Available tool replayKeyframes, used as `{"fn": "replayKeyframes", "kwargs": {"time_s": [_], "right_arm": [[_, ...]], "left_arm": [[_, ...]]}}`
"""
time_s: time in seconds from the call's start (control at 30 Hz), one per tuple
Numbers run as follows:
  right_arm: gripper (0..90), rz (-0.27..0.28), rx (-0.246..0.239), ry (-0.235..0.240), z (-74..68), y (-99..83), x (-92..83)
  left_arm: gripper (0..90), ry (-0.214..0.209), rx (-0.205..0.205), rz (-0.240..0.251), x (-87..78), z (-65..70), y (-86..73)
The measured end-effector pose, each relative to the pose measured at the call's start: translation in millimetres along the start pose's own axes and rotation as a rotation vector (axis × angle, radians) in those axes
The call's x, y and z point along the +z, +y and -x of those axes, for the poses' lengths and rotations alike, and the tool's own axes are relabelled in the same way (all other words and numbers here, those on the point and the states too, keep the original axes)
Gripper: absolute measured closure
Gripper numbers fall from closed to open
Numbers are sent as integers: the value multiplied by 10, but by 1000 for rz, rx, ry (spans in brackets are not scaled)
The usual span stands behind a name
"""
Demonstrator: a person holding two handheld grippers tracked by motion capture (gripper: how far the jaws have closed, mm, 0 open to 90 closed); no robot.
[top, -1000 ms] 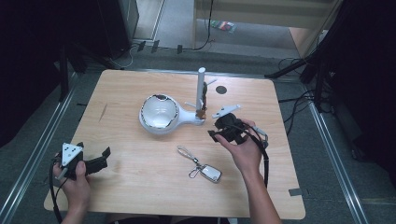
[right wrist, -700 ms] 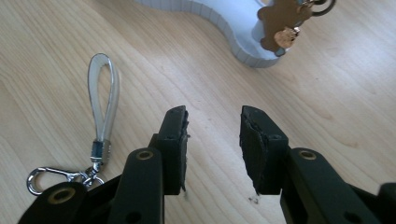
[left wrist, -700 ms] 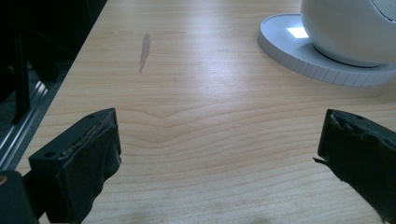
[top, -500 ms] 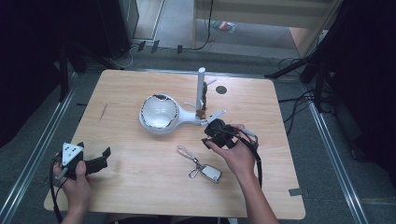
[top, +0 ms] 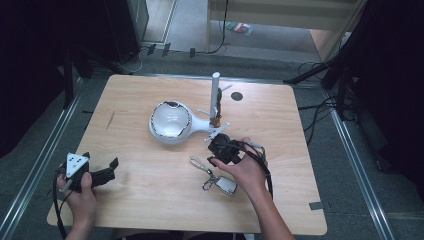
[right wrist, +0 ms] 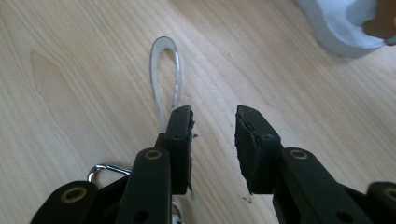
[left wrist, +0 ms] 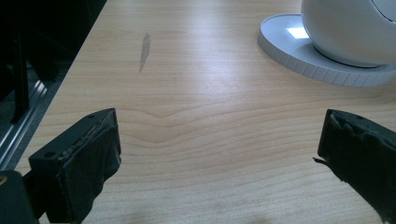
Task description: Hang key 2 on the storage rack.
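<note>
In the high view the right hand-held gripper point(top: 220, 146) sits just right of the bench point(top: 150, 205) centre, with the key fob point(top: 226, 185) at its 6 o'clock and the fob's grey strap point(top: 198, 163) running off at 7 o'clock. The right gripper view adds the close detail: the strap loop point(right wrist: 165, 70) lies flat on the wood at 11 o'clock from the jaws, just beside the left jaw and outside the gap. A metal ring point(right wrist: 105, 170) peeks out at 8 o'clock. The jaws have just been closing; they stand narrowly parted with only bare wood between them. The white lamp point(top: 172, 121) stands at 10 o'clock from this gripper, its stand point(top: 215, 97) at 12.

The left hand-held gripper point(top: 102, 171) rests at the bench's 8 o'clock corner. Its own view shows the jaws spread wide over bare wood, with the lamp base point(left wrist: 322, 65) at 1 o'clock.
</note>
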State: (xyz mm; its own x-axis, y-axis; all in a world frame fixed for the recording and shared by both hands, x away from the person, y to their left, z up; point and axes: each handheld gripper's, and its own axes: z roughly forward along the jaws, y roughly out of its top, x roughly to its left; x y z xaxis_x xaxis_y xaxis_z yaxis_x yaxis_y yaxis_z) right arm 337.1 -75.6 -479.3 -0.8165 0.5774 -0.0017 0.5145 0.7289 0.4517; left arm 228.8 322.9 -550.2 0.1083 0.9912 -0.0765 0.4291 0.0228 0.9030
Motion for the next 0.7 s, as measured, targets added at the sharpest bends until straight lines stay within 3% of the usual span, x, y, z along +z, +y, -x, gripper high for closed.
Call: {"fn": "replayKeyframes", "kwargs": {"time_s": [0.33,0.7], "right_arm": [[649,-34,-40,20,-110,34,118],[651,-91,-52,38,-183,49,235]], "left_arm": [[0,-1,1,0,1,0,0],[0,-1,-3,0,3,-1,0]]}}
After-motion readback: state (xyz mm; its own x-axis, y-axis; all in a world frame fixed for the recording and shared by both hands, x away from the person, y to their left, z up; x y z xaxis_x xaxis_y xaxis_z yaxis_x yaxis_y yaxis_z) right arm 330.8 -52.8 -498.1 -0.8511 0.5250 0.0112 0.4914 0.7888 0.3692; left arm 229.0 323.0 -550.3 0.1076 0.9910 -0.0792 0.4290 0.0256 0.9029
